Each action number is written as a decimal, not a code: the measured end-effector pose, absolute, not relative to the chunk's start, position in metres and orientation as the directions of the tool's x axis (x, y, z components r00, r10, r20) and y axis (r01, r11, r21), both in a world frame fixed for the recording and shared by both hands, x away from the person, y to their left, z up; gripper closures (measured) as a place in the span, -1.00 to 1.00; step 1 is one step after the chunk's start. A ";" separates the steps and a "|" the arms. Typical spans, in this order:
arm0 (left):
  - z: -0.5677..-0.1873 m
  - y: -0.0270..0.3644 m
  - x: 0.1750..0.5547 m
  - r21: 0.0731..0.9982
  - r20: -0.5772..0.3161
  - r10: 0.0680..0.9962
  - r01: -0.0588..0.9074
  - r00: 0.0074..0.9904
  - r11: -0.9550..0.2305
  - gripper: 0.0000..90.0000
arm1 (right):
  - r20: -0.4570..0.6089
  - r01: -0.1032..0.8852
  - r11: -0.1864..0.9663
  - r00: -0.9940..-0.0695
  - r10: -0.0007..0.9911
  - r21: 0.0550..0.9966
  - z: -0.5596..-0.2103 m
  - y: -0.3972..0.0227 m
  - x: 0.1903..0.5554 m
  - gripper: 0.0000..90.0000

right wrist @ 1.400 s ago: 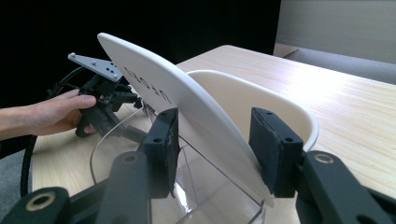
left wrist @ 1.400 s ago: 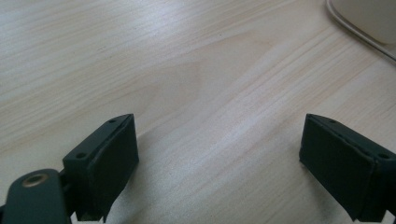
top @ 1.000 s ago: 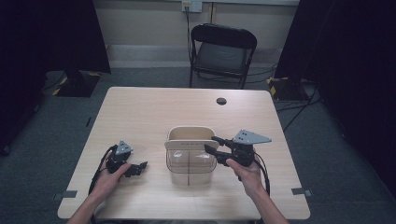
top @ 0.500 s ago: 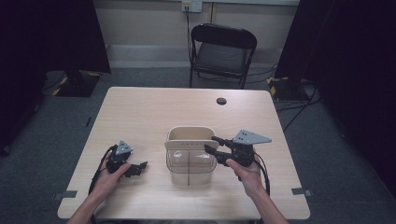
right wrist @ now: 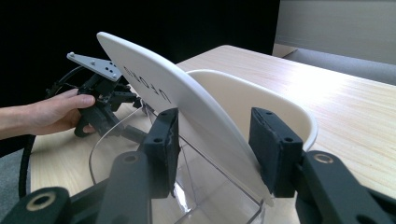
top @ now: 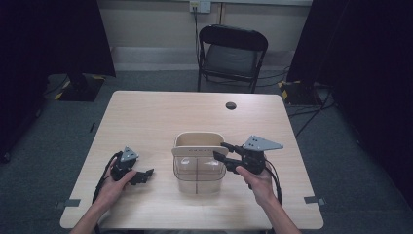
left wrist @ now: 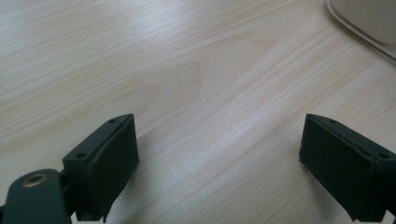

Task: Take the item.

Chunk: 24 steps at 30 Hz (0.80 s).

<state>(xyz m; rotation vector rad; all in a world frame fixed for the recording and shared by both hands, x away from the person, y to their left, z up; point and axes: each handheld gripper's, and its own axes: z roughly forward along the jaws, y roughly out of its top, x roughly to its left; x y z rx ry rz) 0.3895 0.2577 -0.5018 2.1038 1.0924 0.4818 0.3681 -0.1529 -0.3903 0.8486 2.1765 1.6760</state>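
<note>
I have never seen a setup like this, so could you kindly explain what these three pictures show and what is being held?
A person at a wooden table holds a hand-operated gripper in each hand. One camera looks down from above; the other two ride on the grippers, looking along their black jaws. The left gripper rests open over bare wood, holding nothing. The right gripper is shut on the white lid, tilted on the clear container at the table's middle. Beyond the table stands a folding chair.
</note>
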 end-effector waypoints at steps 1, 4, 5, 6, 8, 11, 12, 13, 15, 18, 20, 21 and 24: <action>-0.502 0.258 0.389 0.733 0.005 0.820 0.556 0.573 -0.393 -0.76 | 0.138 0.285 0.162 -0.794 0.593 0.945 -0.390 -0.153 0.368 0.19; -0.502 0.258 0.389 0.733 0.004 0.819 0.556 0.574 -0.393 -0.76 | 0.138 0.285 0.162 -0.794 0.592 0.945 -0.390 -0.153 0.368 0.19; -0.502 0.258 0.389 0.732 0.005 0.819 0.556 0.573 -0.393 -0.76 | 0.138 0.285 0.162 -0.794 0.592 0.945 -0.390 -0.153 0.368 0.19; -0.502 0.258 0.390 0.733 0.008 0.818 0.553 0.575 -0.396 -0.76 | 0.138 0.285 0.161 -0.793 0.593 0.945 -0.390 -0.153 0.368 0.19; -0.502 0.258 0.390 0.733 0.007 0.817 0.553 0.576 -0.396 -0.76 | 0.138 0.285 0.161 -0.794 0.593 0.945 -0.390 -0.153 0.368 0.19; -0.502 0.258 0.390 0.732 0.004 0.819 0.555 0.574 -0.394 -0.76 | 0.138 0.285 0.161 -0.793 0.593 0.945 -0.390 -0.153 0.368 0.19; -0.502 0.258 0.390 0.733 0.005 0.820 0.556 0.573 -0.393 -0.76 | 0.138 0.285 0.161 -0.793 0.593 0.945 -0.390 -0.153 0.368 0.19; -0.502 0.258 0.389 0.733 0.005 0.819 0.556 0.573 -0.393 -0.76 | 0.139 0.285 0.161 -0.794 0.592 0.945 -0.390 -0.153 0.368 0.19; -0.502 0.258 0.389 0.733 0.005 0.820 0.556 0.573 -0.393 -0.76 | 0.138 0.285 0.161 -0.794 0.592 0.945 -0.390 -0.153 0.368 0.19; -0.502 0.258 0.390 0.733 0.008 0.818 0.554 0.575 -0.396 -0.76 | 0.138 0.286 0.162 -0.794 0.592 0.945 -0.390 -0.153 0.368 0.19; -0.502 0.258 0.389 0.733 0.005 0.819 0.556 0.573 -0.393 -0.76 | 0.139 0.286 0.162 -0.794 0.592 0.945 -0.390 -0.153 0.368 0.19; -0.502 0.258 0.389 0.732 0.004 0.820 0.556 0.572 -0.392 -0.76 | 0.139 0.285 0.162 -0.794 0.592 0.945 -0.390 -0.153 0.368 0.19; -0.502 0.258 0.389 0.732 0.004 0.819 0.556 0.574 -0.393 -0.76 | 0.138 0.285 0.162 -0.794 0.592 0.945 -0.390 -0.153 0.368 0.19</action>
